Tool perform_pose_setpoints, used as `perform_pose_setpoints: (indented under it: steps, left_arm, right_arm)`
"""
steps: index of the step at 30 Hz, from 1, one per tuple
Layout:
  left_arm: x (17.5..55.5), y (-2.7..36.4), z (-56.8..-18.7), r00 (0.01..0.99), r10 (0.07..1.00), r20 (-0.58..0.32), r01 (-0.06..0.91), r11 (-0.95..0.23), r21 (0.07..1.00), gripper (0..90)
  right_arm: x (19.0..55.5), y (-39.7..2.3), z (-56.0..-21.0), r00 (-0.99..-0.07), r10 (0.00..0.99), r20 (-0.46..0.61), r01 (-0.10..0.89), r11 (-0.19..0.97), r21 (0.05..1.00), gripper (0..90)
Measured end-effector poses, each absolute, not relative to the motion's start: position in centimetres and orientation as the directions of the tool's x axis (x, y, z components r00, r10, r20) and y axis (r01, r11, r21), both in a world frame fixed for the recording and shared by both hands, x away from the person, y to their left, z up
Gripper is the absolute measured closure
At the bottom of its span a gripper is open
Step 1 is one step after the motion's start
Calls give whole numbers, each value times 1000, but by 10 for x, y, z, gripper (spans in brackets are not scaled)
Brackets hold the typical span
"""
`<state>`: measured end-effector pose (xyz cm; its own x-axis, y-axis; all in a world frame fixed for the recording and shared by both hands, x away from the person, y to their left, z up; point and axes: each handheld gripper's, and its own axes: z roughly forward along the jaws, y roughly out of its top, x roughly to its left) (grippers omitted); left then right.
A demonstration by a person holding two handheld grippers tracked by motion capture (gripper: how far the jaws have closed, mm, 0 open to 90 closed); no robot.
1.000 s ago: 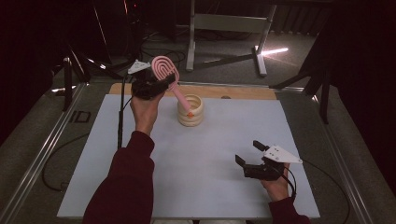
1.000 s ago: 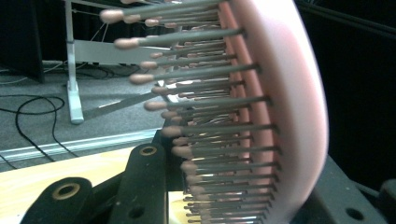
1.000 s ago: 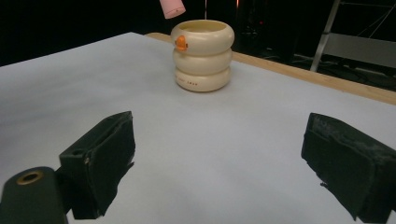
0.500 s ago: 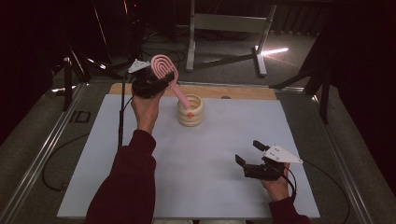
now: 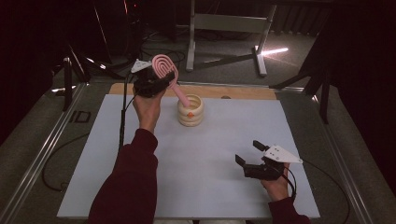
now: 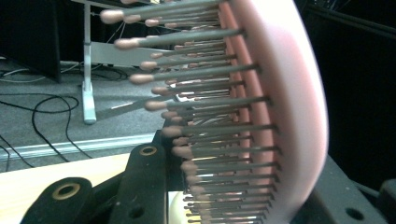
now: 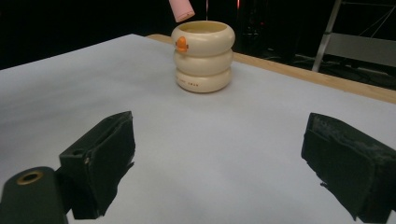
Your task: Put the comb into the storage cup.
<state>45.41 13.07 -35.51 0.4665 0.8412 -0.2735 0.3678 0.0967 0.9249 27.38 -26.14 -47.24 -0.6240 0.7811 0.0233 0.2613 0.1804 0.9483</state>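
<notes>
High view, left gripper (image 5: 156, 84): raised at about 11 o'clock of the bench (image 5: 93, 186), clenched on the head of a pink hairbrush (image 5: 164, 70).
High view, hairbrush: tilted, head up, handle slanting down toward 4 o'clock; its tip sits at the mouth of the cream ringed cup (image 5: 190, 111).
High view, cup: upright at 12 o'clock of the white sheet, just beside the left hand (image 5: 148, 105).
High view, right gripper (image 5: 250, 158): low at 5 o'clock, released, nothing between its jaws, well apart from the cup.
Left gripper view, hairbrush (image 6: 285, 116): close up, bristles pointing to 9 o'clock, gripped between the jaws.
Right gripper view, cup (image 7: 203, 56): at 12 o'clock, orange mark on its top ring, the pink handle tip (image 7: 181, 9) just above its rim.
Right gripper view, right gripper (image 7: 224, 158): jaws wide apart over bare sheet.
</notes>
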Motion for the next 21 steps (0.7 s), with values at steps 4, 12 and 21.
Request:
perform_pose_setpoints:
  steps: [4,12,21]
  left_arm:
    - [456,128,-358,461,846,-267,368,91,925,637]
    - [458,122,-363,451,853,-263,362,94,927,637]
    - [460,117,-366,442,860,-255,361,90,928,636]
  right_arm:
    - [274,-262,-473,-624,781,28,264,176,948,99]
    - [274,-263,-472,-626,779,29,261,174,950,99]
    - [273,-264,-471,-624,781,29,258,170,951,99]
